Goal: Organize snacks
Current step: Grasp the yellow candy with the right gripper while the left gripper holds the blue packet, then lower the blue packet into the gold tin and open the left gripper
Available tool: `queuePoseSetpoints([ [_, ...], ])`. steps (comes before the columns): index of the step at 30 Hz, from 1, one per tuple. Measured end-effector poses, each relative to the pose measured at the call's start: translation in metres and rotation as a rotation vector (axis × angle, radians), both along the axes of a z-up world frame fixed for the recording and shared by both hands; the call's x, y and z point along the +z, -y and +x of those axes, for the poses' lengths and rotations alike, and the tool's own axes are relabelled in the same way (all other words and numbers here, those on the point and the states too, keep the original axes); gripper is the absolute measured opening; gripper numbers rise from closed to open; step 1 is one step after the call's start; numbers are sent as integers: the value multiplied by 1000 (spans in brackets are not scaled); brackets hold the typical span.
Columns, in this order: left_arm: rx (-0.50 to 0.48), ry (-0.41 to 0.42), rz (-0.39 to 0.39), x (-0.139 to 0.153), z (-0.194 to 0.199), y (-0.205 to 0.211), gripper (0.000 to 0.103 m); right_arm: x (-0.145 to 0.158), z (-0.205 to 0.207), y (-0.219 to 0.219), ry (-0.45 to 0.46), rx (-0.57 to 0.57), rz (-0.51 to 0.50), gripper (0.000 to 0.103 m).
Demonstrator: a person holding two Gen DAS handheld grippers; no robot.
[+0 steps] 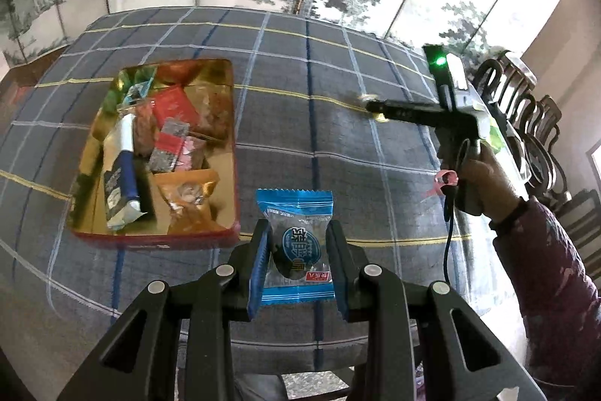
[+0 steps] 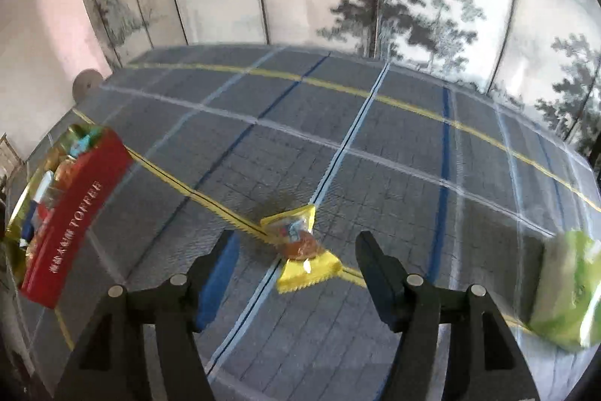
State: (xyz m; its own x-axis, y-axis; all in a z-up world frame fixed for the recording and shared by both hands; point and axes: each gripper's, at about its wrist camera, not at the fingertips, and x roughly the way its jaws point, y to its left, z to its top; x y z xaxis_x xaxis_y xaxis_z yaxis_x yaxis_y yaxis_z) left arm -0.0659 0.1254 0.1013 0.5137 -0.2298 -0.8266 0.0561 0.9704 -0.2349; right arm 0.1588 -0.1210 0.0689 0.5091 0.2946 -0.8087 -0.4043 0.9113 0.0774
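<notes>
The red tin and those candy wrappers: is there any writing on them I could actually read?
"TOFFEE": white letters on the red tin side; the Chinese characters before it are too blurred.
Blue candy packet in the left claw: Chinese characters, unreadable here.
Yellow candy and green packet: nothing readable.

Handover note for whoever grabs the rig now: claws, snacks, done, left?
Left claw: shut on the blue candy packet, just right of the red toffee tin.
Right claw: open, empty, around the yellow candy packet on the tablecloth.
Done: several snacks already in the tin.
Left: tin the blue packet, the yellow one, then the green packet on the right.
</notes>
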Motion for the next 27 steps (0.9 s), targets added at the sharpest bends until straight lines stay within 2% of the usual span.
queuePoseSetpoints([
  [1, 9, 1, -2, 1, -1, -4, 27, -8, 8, -2, -48, 11, 15, 38],
  [2, 17, 3, -5, 2, -1, -7, 27, -14, 11, -5, -67, 8, -8, 24],
  [3, 26, 7, -5, 3, -2, -11, 27, -20, 12, -6, -87, -7, -32, 25],
  [7, 64, 22, 1, 6, -10, -28, 27, -18, -8, -3, -93, -12, 47, 24],
  [10, 93, 33, 24, 8, -16, -41, 27, -11, -50, -5, -80, 3, 170, 24],
  [14, 143, 43, 36, 11, -27, -65, 27, -6, -102, -23, -52, 14, 234, 24],
  [18, 178, 53, 35, 12, -33, -82, 27, -10, -135, -38, -17, 2, 237, 24],
  [27, 177, 59, 55, 8, -20, -97, 27, -22, -139, -39, -20, -31, 193, 24],
])
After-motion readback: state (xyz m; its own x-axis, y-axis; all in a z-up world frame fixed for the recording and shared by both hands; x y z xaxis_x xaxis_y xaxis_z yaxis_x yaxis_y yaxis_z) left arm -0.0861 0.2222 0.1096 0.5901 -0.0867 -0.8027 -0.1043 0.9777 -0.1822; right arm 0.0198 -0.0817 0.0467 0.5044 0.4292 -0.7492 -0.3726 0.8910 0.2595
